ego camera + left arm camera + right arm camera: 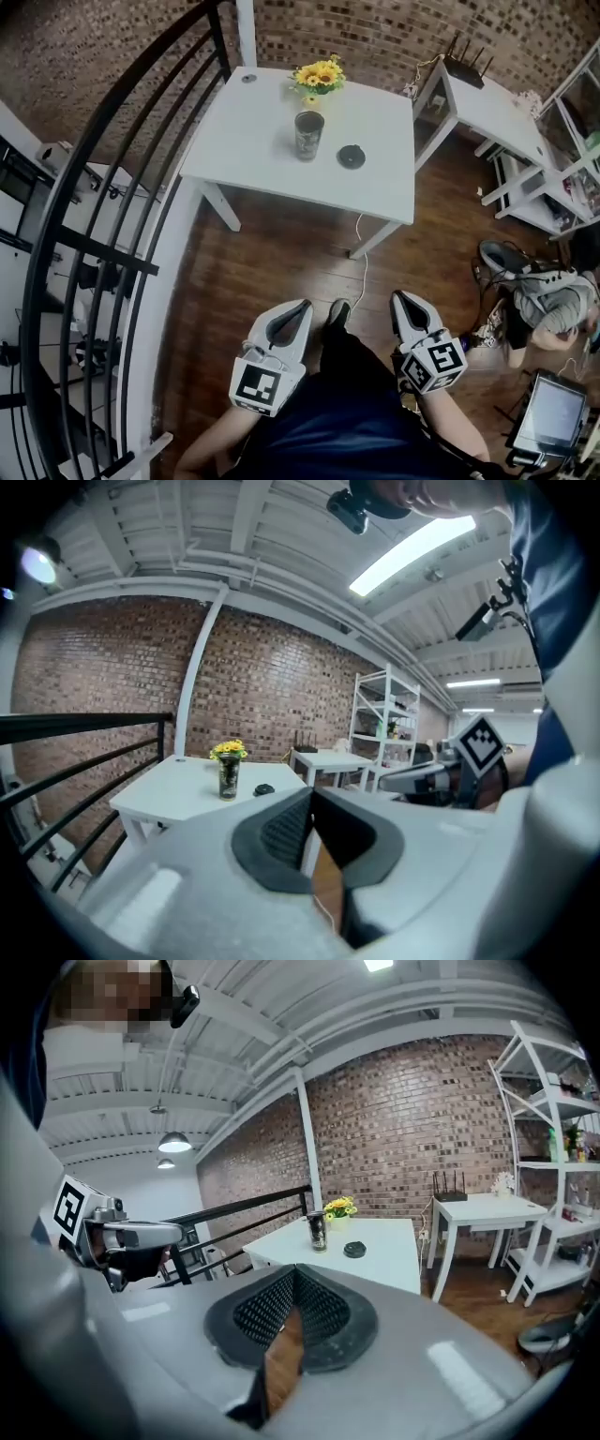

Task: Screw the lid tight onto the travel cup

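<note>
The fingers (286,330) of the left gripper (304,306) and of the right gripper (397,298) are seen clenched on nothing in the head view. Both are carried low before the person's lap, well apart from the white counter (253,150). On the counter the travel cup (308,135) is stood upright and uncovered. The lid (351,157) is laid just beside it, so each can be taken separately, and yellow flowers (317,77) are set behind.

In the left gripper view the fingers (281,832) are pressed together and empty, and the cup is lined up before the flowers far ahead.

In the right gripper view the fingers (258,1314) are likewise closed on nothing, with cup (317,1230) and lid (354,1250) shown apart. The approach is judged not yet begun.
</note>
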A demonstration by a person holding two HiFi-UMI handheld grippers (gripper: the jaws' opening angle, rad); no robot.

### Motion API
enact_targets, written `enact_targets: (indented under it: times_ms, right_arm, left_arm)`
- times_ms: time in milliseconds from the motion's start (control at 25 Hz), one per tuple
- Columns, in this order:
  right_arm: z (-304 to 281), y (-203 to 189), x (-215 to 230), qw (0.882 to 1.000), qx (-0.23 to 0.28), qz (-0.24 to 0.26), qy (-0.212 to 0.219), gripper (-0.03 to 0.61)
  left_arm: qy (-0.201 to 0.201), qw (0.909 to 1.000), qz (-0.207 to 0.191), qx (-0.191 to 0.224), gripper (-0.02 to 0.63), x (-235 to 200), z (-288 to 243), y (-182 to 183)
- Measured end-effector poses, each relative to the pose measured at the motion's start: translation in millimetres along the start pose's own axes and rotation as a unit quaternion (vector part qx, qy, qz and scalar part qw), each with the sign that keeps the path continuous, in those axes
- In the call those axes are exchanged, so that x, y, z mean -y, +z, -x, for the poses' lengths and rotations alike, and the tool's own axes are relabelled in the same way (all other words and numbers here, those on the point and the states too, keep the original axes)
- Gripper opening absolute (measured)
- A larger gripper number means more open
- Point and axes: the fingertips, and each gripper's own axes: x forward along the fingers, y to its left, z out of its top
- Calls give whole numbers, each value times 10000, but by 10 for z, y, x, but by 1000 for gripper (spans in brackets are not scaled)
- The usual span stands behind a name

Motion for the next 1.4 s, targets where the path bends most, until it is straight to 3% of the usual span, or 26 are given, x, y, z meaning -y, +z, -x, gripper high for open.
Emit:
enact_targets:
  times_ms: [200,320,440,520,640,760,920,1080,1200,1400]
  right_arm:
    - [-943,189,757,9960,-217,809,312,11]
    - [-1646,333,1171,9891,-646,1020,838,11]
    - [-2329,315,1515,9683,-1356,1562,1402,12]
    - [-2706,321,1690,9499,-1669,2034,1687,12]
    - [-3121,302,1818,9097,-2102,2823,2205,66]
    - [-3492,86,1881,8476,-2730,3608,2772,109]
    - [-3887,-145,1911,7648,-3318,4506,3193,263]
    - [-4112,-360,1944,6853,-3671,5289,3404,286]
    - [-4190,-485,1933,6546,-3898,5425,3540,308]
    - [-4277,-556,1901,6327,-4100,5457,3656,345]
  left_arm:
    - [461,9988,-6,-193,24,-426,-581,42]
    - [711,9969,13,-341,29,-699,-1053,189]
    - [954,9942,-33,-497,50,-952,-1553,219]
    - [1126,9912,-108,-682,127,-1099,-1855,160]
    - [1322,9885,9,-737,170,-1218,-2138,137]
    - [1438,9866,194,-741,179,-1364,-2260,129]
    - [1536,9845,374,-761,179,-1598,-2306,58]
    - [1464,9851,430,-790,179,-1818,-2290,9]
    - [1462,9850,456,-790,169,-1992,-2230,6]
    - [1631,9814,601,-810,153,-2185,-2161,-39]
